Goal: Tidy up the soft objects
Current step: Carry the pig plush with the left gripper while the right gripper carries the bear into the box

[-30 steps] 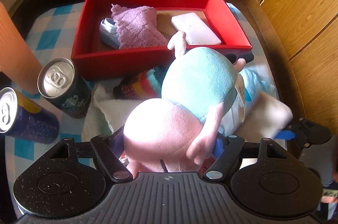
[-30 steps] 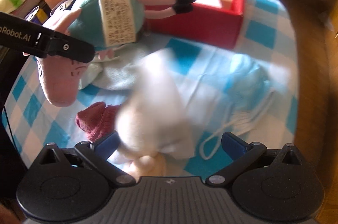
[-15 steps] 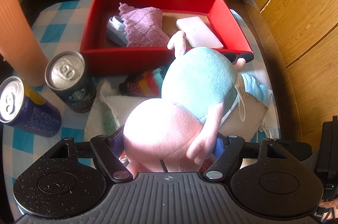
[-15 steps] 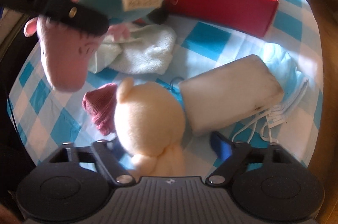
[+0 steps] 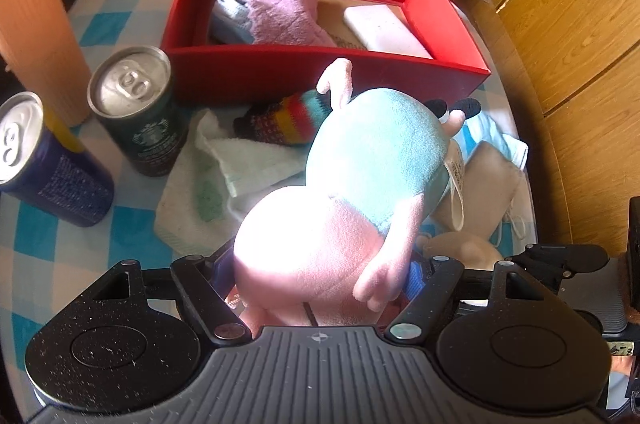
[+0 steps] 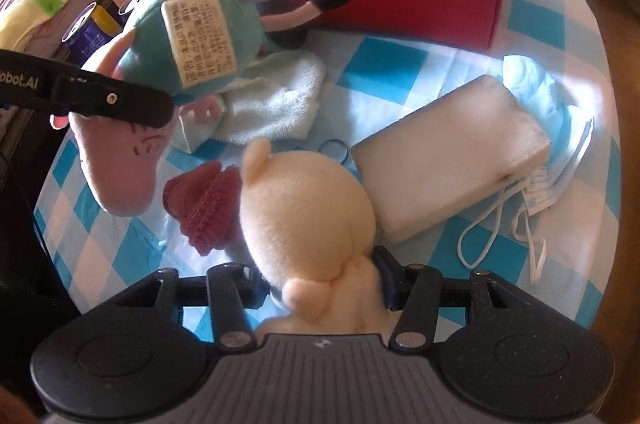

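My left gripper (image 5: 320,276) is shut on a pink pig plush in a teal dress (image 5: 360,184), held above the table in front of the red box (image 5: 320,72); the plush also shows in the right wrist view (image 6: 180,36). My right gripper (image 6: 320,280) is shut on a cream bear plush (image 6: 308,212) near the table's front. The red box (image 6: 400,0) holds a purple cloth (image 5: 280,12), a blue item and a white block (image 5: 384,28).
On the checked cloth lie a white sponge block (image 6: 448,156), a face mask (image 6: 552,152), a pale towel (image 6: 272,100), a maroon knit piece (image 6: 204,208) and a striped sock (image 5: 288,120). Two cans (image 5: 136,104) and an orange tumbler (image 5: 36,20) stand at left.
My right gripper has closed on the cream bear plush, and the white sponge block now lies on the table beside it. My left gripper has risen slightly with the pig plush.
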`<state>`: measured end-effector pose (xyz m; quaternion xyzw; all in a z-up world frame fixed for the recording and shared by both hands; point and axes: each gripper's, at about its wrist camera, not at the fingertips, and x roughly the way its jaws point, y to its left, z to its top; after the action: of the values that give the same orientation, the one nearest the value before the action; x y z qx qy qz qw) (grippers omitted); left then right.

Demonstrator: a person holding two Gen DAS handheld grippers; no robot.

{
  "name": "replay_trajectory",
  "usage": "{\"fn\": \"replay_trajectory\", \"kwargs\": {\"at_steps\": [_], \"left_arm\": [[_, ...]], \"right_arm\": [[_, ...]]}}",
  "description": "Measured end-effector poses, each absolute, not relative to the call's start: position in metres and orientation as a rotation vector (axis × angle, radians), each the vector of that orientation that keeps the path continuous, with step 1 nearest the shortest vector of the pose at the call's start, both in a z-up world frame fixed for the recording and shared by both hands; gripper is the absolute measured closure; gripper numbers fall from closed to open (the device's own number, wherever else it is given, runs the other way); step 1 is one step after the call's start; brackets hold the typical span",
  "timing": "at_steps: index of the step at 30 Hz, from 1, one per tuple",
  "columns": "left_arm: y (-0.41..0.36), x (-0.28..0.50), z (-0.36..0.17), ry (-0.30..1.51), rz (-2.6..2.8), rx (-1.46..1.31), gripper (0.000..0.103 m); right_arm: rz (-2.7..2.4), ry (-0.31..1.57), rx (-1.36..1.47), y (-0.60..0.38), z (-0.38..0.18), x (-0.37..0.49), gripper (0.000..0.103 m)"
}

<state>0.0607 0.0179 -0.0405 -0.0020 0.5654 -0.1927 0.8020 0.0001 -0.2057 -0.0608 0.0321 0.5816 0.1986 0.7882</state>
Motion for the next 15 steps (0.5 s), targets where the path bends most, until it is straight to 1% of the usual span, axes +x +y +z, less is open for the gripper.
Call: {"fn": "replay_trajectory", "kwargs": {"at_steps": [7,12,15], "left_arm": [[0.021,0.057,-0.042,1.217,-0.436,-0.008,0.028],[0.029,0.056,-0.036,1.207,-0.423,-0.028,0.028],[0.032,0.056,-0.029,1.193,-0.42,-0.033,0.028]], "right_arm": [[0.45,1.251,0.065,-0.206,-0.057,-0.001,0.075],[0.479,1.236,0.16,-0.215,-0.04,0.002,0.075],[0.512,1.227,0.263,-0.225,-0.028,0.006,0.075]]}}
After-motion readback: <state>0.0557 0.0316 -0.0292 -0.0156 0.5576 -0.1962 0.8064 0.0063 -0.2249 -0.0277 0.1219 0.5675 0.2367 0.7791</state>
